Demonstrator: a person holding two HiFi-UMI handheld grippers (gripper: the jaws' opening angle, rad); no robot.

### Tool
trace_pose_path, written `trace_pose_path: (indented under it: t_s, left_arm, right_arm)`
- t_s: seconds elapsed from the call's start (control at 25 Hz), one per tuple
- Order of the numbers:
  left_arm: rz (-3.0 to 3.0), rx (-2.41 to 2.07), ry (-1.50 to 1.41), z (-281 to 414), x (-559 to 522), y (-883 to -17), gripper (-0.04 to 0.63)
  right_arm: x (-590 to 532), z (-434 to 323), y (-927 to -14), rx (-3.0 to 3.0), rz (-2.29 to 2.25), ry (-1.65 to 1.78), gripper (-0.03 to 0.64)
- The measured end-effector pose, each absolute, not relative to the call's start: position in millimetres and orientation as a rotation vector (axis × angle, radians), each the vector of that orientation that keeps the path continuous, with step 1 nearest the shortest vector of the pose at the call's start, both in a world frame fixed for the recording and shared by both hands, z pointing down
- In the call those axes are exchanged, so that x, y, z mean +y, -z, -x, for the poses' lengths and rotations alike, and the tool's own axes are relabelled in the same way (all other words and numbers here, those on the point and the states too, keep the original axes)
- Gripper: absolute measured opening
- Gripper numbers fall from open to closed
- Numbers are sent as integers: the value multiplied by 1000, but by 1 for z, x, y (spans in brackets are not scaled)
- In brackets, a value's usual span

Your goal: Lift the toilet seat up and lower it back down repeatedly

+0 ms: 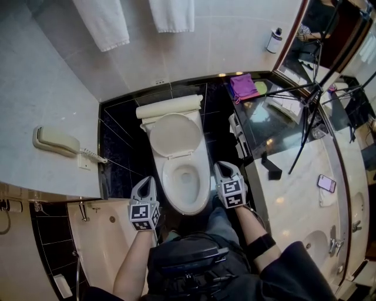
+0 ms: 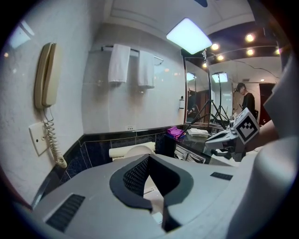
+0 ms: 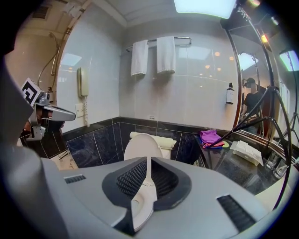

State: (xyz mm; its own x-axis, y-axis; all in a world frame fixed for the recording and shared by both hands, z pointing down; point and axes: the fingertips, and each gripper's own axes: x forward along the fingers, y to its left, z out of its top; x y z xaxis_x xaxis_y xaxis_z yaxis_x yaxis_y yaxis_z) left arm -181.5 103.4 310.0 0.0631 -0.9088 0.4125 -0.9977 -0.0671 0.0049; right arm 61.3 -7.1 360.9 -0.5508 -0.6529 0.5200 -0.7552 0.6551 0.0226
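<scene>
The white toilet [image 1: 187, 182] stands against the dark tiled wall. Its lid [image 1: 175, 134] is upright against the tank, and the seat ring lies on the bowl. My left gripper [image 1: 147, 181] hovers at the bowl's front left, apart from it. In the left gripper view its jaws [image 2: 148, 156] meet at the tips with nothing in them. My right gripper [image 1: 226, 166] hangs just beside the bowl's right rim. In the right gripper view its jaws [image 3: 148, 158] stand a thin slit apart, and the lid [image 3: 142, 144] and bowl show through the slit. Nothing is held.
A wall phone [image 1: 56, 141] with a coiled cord hangs at left. Towels [image 1: 170, 14] hang on the back wall. At right, a marble counter [image 1: 294, 200] carries a smartphone [image 1: 326, 183], a purple cloth [image 1: 242, 86] and a tripod [image 1: 311, 111]. A cream tub [image 1: 100, 235] lies at lower left.
</scene>
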Motion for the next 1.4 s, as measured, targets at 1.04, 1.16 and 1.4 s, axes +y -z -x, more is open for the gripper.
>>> trace_pose_path:
  t_s: [1.04,1.16,1.4]
  left_arm:
    - [-2071,-1845,-584,174,82,-535,0]
    - [-2063,-1801,-609,167,86,-568,0]
    - [-2090,-1753,-619,149,88,-614,0]
  right_arm:
    - [58,-97,-743,-1990,-985,-1048,222]
    - [75,-98,-782,-1960,-982,-1108,222]
    - [91,-94,-846,-1906,-1003,-1289,222]
